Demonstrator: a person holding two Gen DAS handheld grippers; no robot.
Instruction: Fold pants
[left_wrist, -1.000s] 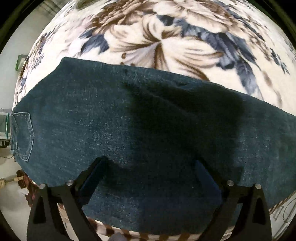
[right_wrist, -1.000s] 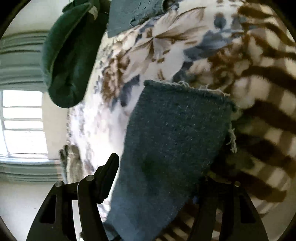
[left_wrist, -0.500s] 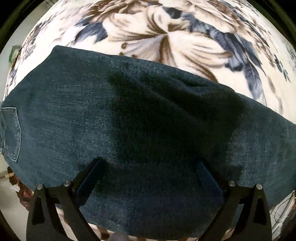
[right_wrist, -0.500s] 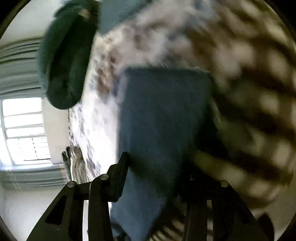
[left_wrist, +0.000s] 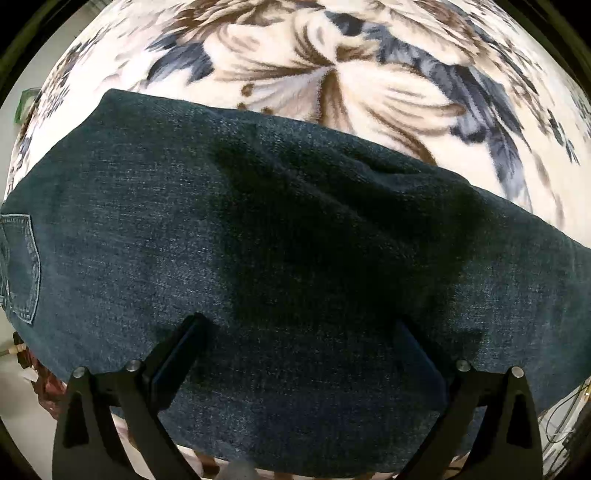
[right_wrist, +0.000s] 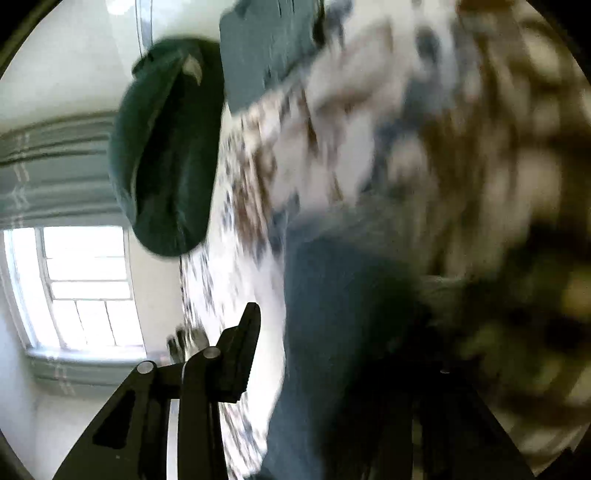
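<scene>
Dark blue jeans (left_wrist: 258, 240) lie flat across a floral blanket (left_wrist: 332, 66), with a back pocket (left_wrist: 20, 266) at the far left. My left gripper (left_wrist: 299, 332) hovers open over the middle of the jeans, fingers spread wide, holding nothing. In the blurred right wrist view the leg end of the jeans (right_wrist: 332, 332) lies between the fingers of my right gripper (right_wrist: 332, 339). The left finger (right_wrist: 240, 354) shows clearly; the right finger is lost in dark blur. The jaws look spread apart.
A dark green garment (right_wrist: 166, 158) and a folded grey-blue cloth (right_wrist: 266, 48) lie farther up the bed. A window (right_wrist: 81, 288) and curtains are at the left. The striped blanket border (right_wrist: 517, 184) runs along the right. Cables (left_wrist: 565, 424) show past the bed edge.
The right gripper has swung fast; its view is now blurred and the leg end sits lower in frame. The left gripper has shifted slightly over the jeans and stays open.
</scene>
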